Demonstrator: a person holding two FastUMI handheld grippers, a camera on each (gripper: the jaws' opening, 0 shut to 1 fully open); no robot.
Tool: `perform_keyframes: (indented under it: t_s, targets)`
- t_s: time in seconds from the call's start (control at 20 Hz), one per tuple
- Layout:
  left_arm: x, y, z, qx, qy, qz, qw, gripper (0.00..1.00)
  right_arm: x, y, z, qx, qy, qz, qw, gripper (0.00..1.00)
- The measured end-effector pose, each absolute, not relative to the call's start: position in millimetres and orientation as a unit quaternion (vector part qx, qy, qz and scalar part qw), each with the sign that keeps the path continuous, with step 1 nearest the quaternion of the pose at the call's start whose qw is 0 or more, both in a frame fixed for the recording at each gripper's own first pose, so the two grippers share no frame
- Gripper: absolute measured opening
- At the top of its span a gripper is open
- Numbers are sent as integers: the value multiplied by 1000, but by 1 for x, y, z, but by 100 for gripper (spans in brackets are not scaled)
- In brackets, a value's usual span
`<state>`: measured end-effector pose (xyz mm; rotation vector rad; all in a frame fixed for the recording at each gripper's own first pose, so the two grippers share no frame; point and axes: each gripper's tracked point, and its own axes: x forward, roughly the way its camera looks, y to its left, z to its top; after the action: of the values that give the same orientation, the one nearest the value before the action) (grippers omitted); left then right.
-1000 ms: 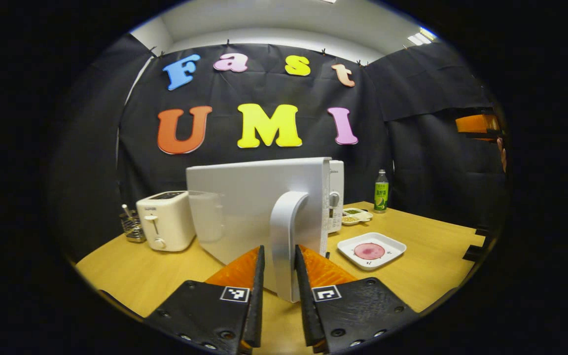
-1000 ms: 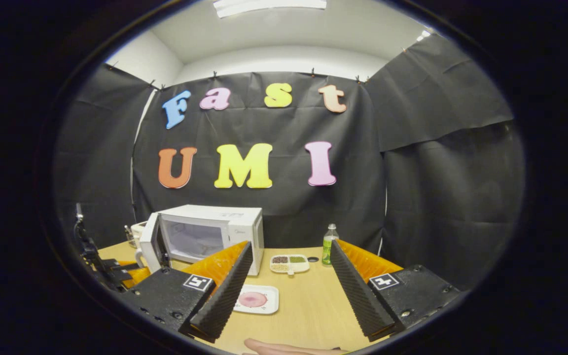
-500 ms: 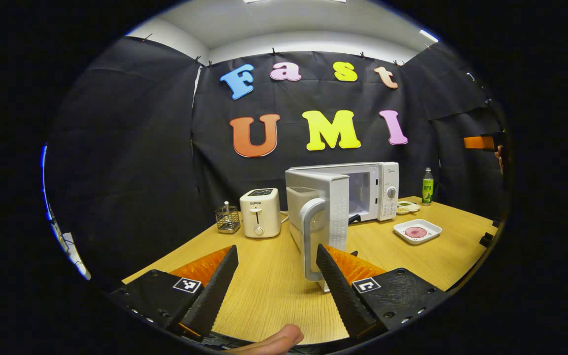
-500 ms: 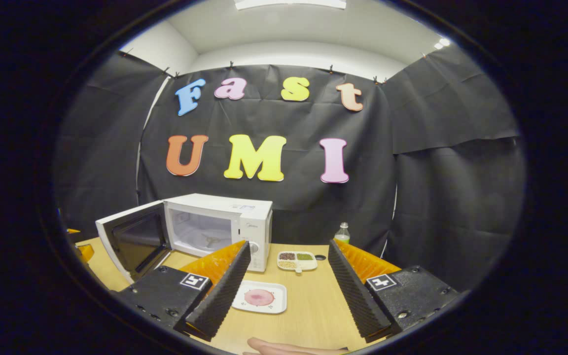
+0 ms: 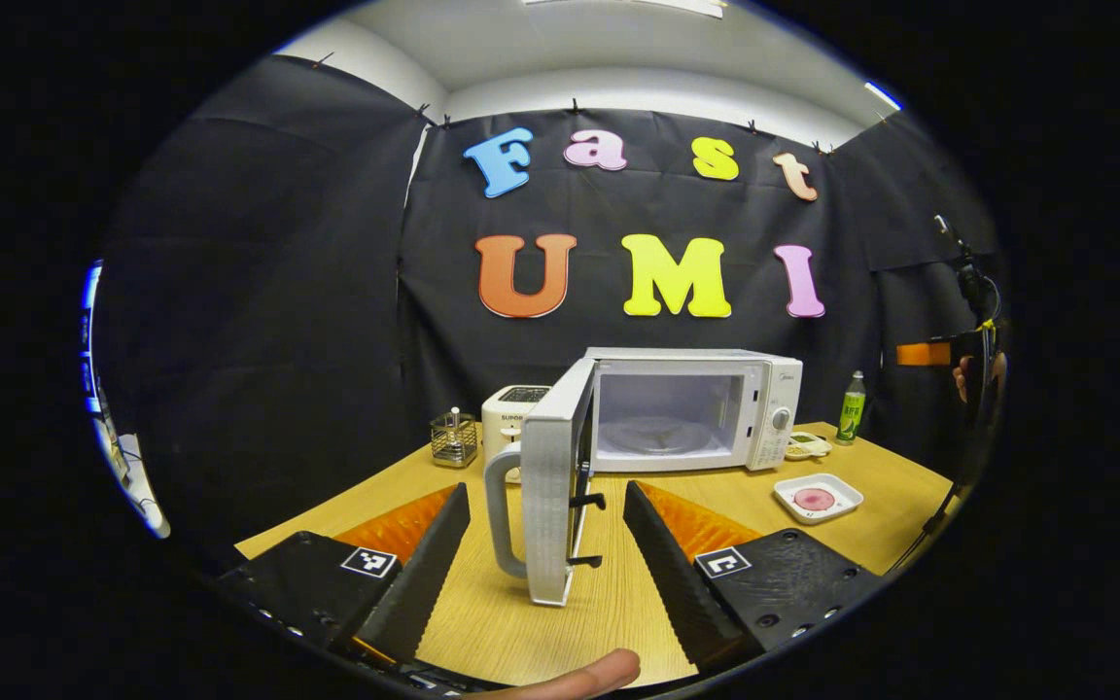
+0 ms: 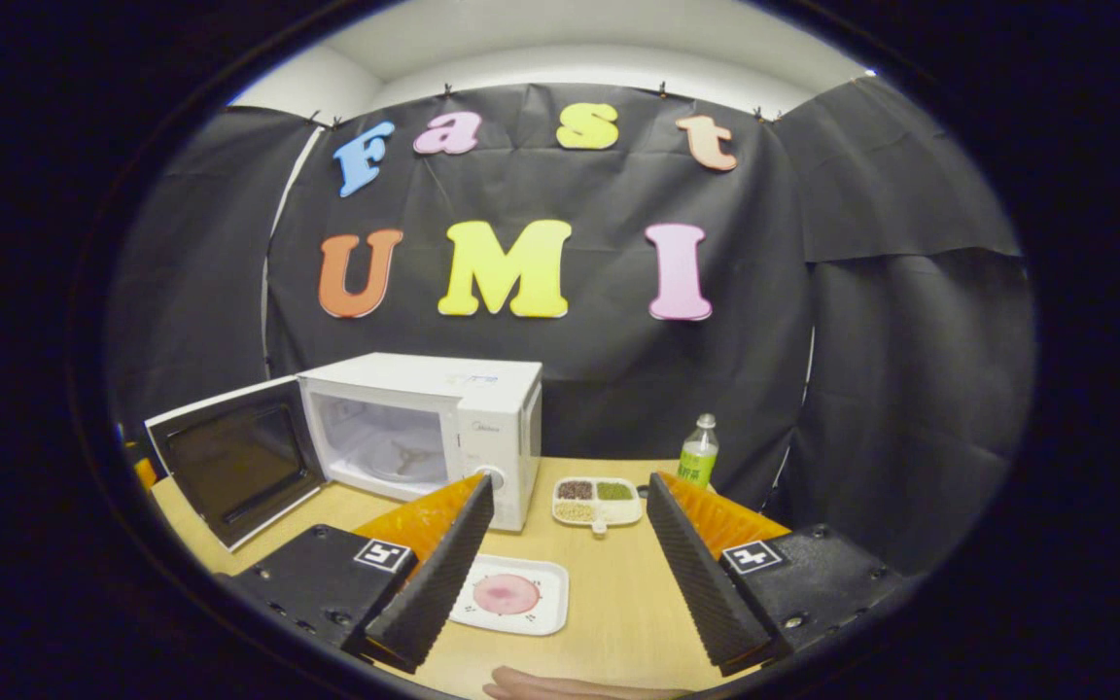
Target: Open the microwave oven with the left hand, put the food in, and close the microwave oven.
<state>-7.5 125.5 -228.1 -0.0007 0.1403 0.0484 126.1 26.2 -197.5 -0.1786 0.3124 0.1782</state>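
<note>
The white microwave [image 5: 686, 408] stands at the middle of the wooden table with its door [image 5: 550, 486] swung wide open and its cavity empty. My left gripper [image 5: 546, 506] is open; the door's handle [image 5: 496, 515] stands beyond its fingers, apart from them. The food, a pink slice on a white square plate [image 6: 511, 595], lies in front of the microwave [image 6: 424, 428]. Just behind the plate my right gripper [image 6: 570, 486] hovers open with nothing held. In the left gripper view the plate [image 5: 818, 498] sits at the right.
A white toaster [image 5: 511, 403] and a wire basket [image 5: 453, 439] stand left of the microwave. A divided dish of grains [image 6: 597, 496] and a green bottle [image 6: 698, 457] sit to its right. The open door [image 6: 234, 457] juts out over the table [image 6: 609, 612].
My left gripper let go of the door handle, opened and drew back, and the door swung fully open. The right gripper stayed open and dipped a little toward the plate.
</note>
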Motion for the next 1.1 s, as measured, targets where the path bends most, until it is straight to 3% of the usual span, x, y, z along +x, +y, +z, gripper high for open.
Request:
perform_keyframes:
  t_s: [0.05, 0.2, 0.3, 0.55, 0.65, 0.7, 0.8, 0.85, 1.05, 1.1]
  targets:
    - [-3, 124, -222, 9, 64, 30, 997, 95, 135, 20, -209, -96, 179, 91, 975, 100]
    - [11, 110, -205, 35, 48, 29, 998, 95, 153, 7, -253, -123, 272, 109, 948, 96]
    - [19, 100, -197, 34, 46, 26, 998, 95, 158, 6, -284, -128, 344, 138, 920, 100]
    - [33, 73, -169, 22, 32, 6, 999, 96, 167, 3, -339, -101, 484, 173, 852, 98]
    - [38, 68, -157, 22, 28, 7, 999, 96, 165, -3, -361, -88, 541, 162, 821, 98]
    - [39, 64, -152, 19, 25, 6, 999, 96, 164, -2, -370, -84, 564, 163, 805, 90]
    - [41, 55, -146, 14, 21, -1, 1000, 96, 162, 2, -387, -73, 599, 167, 780, 95]
    - [42, 51, -147, 13, 23, -3, 1000, 96, 161, 2, -396, -67, 614, 165, 769, 83]
    - [40, 51, -149, 16, 22, 14, 1000, 96, 156, 10, -429, -26, 670, 153, 726, 66]
    - [38, 50, -148, 10, 18, 14, 1000, 96, 157, 12, -435, -22, 677, 155, 719, 75]
